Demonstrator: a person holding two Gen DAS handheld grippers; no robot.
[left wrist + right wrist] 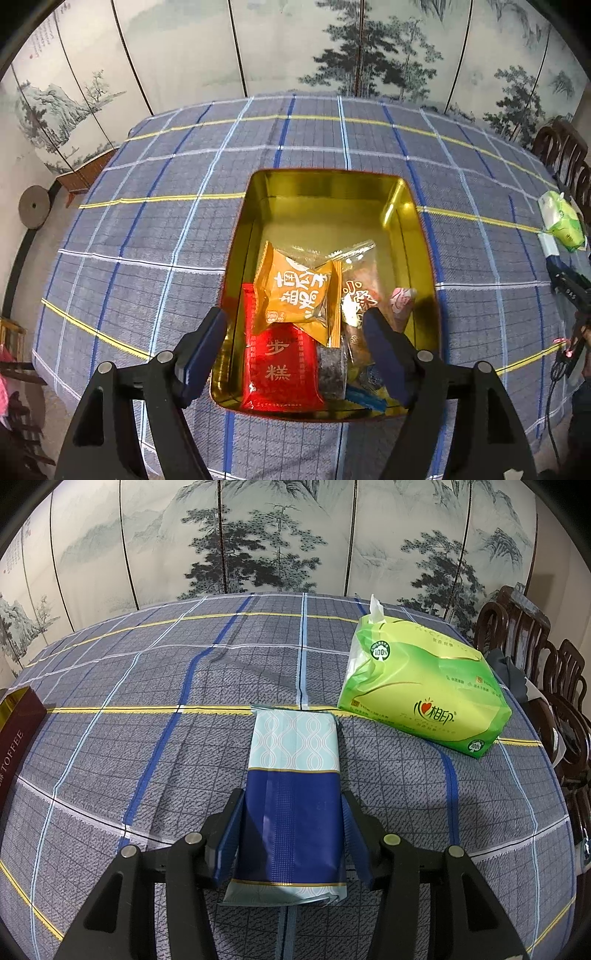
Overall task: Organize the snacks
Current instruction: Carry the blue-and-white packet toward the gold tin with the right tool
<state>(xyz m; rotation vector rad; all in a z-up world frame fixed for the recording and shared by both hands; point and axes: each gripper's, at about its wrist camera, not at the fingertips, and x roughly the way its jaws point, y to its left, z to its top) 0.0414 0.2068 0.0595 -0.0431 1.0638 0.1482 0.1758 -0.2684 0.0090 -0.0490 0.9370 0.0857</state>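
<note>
Left gripper (295, 343) spread wide over the near end of the gold tin (402, 206), nothing between its fingers – red packet (280, 365) and orange packet (299, 291) lying loose in the tin just below. Right gripper (291, 830) half open around the blue end of a blue-and-teal packet (295, 775) flat on the checked cloth (147, 757) – whether the pads press it, hard to tell. Green tissue pack (424, 686) beyond, to the right, apart.

"TOFFEE" runs along the maroon box (16, 734); "100%" marks the green tissue pack (424, 686).
</note>
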